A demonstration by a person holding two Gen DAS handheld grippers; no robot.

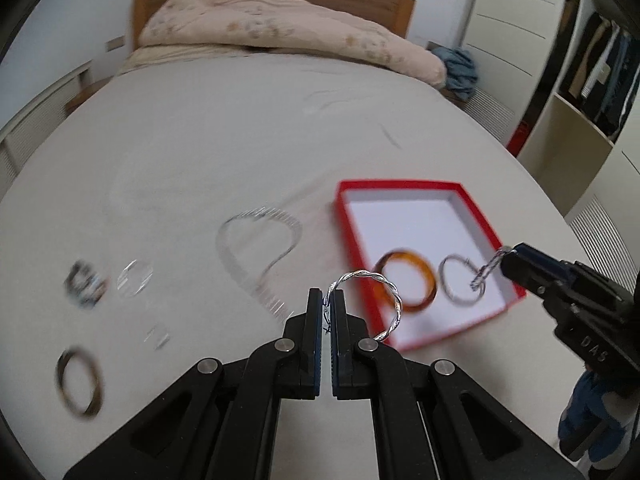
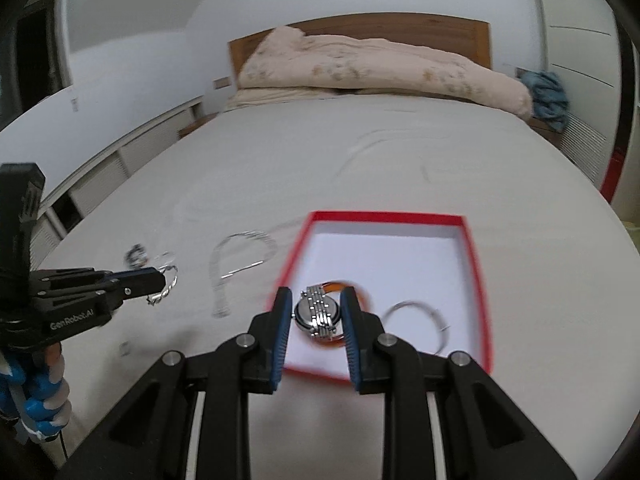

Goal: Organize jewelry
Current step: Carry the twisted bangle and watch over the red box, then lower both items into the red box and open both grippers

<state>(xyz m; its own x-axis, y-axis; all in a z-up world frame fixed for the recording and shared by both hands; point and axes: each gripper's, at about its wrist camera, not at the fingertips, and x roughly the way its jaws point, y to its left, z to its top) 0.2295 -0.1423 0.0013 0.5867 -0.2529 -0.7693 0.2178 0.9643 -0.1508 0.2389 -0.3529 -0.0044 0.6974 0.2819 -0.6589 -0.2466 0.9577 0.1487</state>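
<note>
We are carrying two pieces toward the red box (image 2: 478, 280) at once. The left gripper (image 1: 330, 312) is pinched fully shut on a twisted silver bangle (image 1: 390, 300), which is hanging off its tips just short of the box's near-left wall. The right gripper (image 2: 316, 312) is clamping a steel watch (image 2: 318, 312) between its blue pads, jaws only partly closed around the case, and is hovering over the box's near end. Already lying in the box are an amber bangle (image 1: 424, 280) and a thin silver hoop (image 2: 416, 316). Still out on the bed sheet (image 1: 200, 140): a chain necklace (image 1: 256, 248), a dark bangle (image 1: 78, 382) and some smaller pieces too blurred to name. We judge this the transport step; next we are needing to lower each piece over bare box floor, clear of the amber bangle, then release, probably the watch first.
</note>
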